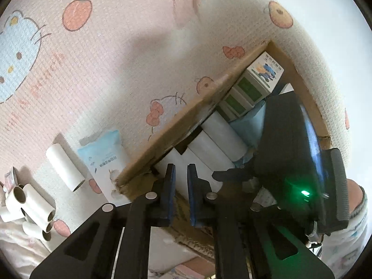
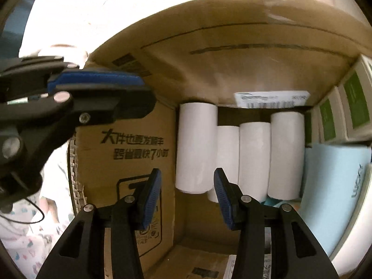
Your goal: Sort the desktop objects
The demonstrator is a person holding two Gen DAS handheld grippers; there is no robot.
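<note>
White rolls [image 2: 254, 158] fill the cardboard box [image 2: 232, 69], partly hidden behind the empty, parted right tool [image 2: 187, 195]; left tool [image 1: 180, 188] nearly clenched, empty.

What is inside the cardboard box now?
Inside the cardboard box: four white rolls, green-labelled cartons and a light blue pack. Its bottom beneath them is covered.

The right gripper's body [image 1: 302, 153] hid much of the cardboard box's [image 1: 176, 125] interior. The blue packet [image 2: 334, 186] was cut off at the frame's right edge. The label print [image 2: 272, 100] was blurred and illegible. The rolls' [image 2: 254, 158] lower ends lay behind the fingers [image 2: 223, 186].
</note>
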